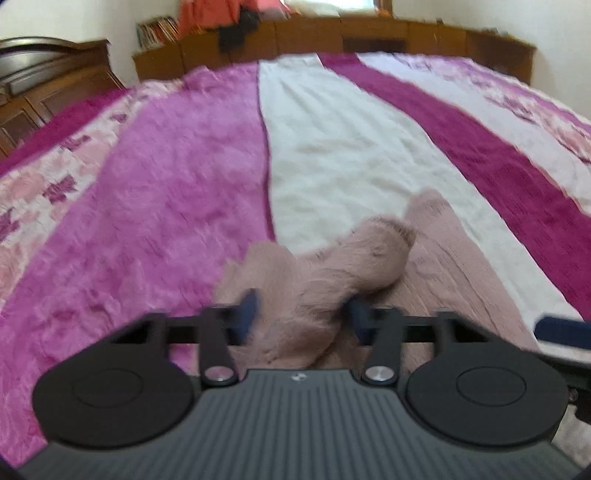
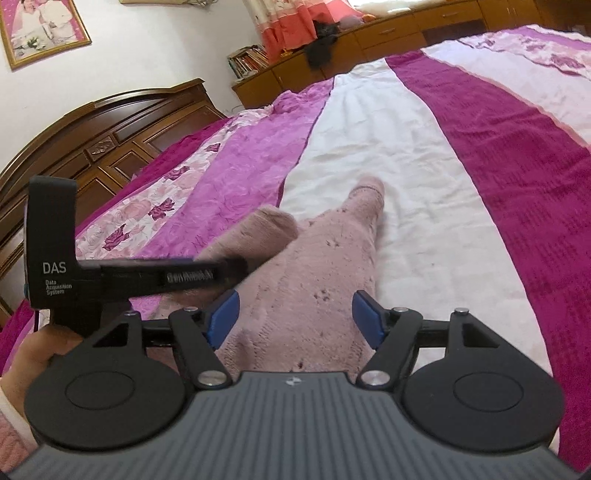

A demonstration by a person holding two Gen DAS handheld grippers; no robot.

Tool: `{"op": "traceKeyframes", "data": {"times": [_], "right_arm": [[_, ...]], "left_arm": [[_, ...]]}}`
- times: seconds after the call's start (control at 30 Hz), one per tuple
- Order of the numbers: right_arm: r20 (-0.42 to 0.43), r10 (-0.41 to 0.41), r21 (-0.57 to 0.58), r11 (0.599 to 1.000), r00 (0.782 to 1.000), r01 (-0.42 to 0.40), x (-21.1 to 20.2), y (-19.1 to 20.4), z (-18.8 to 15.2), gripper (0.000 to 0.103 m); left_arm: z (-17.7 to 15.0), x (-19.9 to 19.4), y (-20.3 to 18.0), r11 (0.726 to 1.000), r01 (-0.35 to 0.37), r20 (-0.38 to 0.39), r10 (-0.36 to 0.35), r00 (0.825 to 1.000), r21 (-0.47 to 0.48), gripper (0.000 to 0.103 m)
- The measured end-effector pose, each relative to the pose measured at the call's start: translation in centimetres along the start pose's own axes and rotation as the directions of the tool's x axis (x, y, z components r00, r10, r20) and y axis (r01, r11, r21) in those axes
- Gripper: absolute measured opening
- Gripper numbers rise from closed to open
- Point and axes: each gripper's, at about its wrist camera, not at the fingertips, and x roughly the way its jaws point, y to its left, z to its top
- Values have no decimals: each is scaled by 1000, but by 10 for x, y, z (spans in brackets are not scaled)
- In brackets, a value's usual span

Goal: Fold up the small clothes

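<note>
A fuzzy dusty-pink small garment [image 2: 325,266] lies on the white stripe of the bed cover [image 2: 424,155]. In the left wrist view one sleeve [image 1: 369,254] is bunched and lifted, running back between the blue pads of my left gripper [image 1: 303,317], which is shut on it. The garment's body [image 1: 461,280] lies flat to the right. My right gripper [image 2: 295,317] is open just above the body, a pad on either side. The right wrist view shows the left gripper [image 2: 221,267] from the side, blurred, over the raised sleeve [image 2: 266,225].
The bed cover [image 1: 166,184] has pink, white and magenta stripes. A dark wooden headboard [image 2: 92,147] stands at the left and a low wooden cabinet [image 1: 369,33] with books and clothes at the far end. A hand [image 2: 33,350] holds the left gripper's handle.
</note>
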Motion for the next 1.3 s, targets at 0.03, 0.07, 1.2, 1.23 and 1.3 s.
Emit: {"op": "traceKeyframes", "data": {"times": [0.03, 0.07, 1.2, 1.23, 1.3], "right_arm": [[-2, 0, 6, 1000, 1000, 0, 3, 0, 0, 74], [-3, 1, 11, 1000, 1000, 0, 3, -2, 0, 75], [-169, 185, 236, 961, 968, -142, 64, -41, -9, 74], [-168, 177, 236, 962, 970, -135, 65, -40, -6, 61], [-161, 192, 249, 957, 968, -149, 63, -39, 1, 54]], "left_arm": [[1, 1, 7, 999, -13, 0, 13, 1000, -36, 20], [3, 3, 14, 997, -31, -4, 30, 1000, -73, 21], [-77, 12, 93, 704, 290, -61, -428, 902, -648, 70], [-78, 11, 91, 708, 289, -53, -419, 907, -644, 62], [-79, 5, 91, 699, 299, -32, -418, 908, -649, 50]]}}
